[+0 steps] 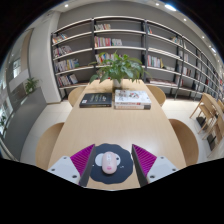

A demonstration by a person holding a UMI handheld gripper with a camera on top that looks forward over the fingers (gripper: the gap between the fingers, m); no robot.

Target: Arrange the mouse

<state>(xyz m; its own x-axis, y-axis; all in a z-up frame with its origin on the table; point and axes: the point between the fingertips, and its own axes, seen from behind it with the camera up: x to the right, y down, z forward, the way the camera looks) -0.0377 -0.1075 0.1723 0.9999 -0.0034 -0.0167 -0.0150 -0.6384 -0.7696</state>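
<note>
mouse resting on a round mouse pad at the near edge of the table, between the spread fingers of the gripper, neither touching it; books lie well beyond.

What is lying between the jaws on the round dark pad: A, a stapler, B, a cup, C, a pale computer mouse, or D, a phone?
C: a pale mouse rests on the round dark mouse pad on the wooden table, between the open jaws of the gripper with a gap at either side; books and a plant lie beyond.
</note>
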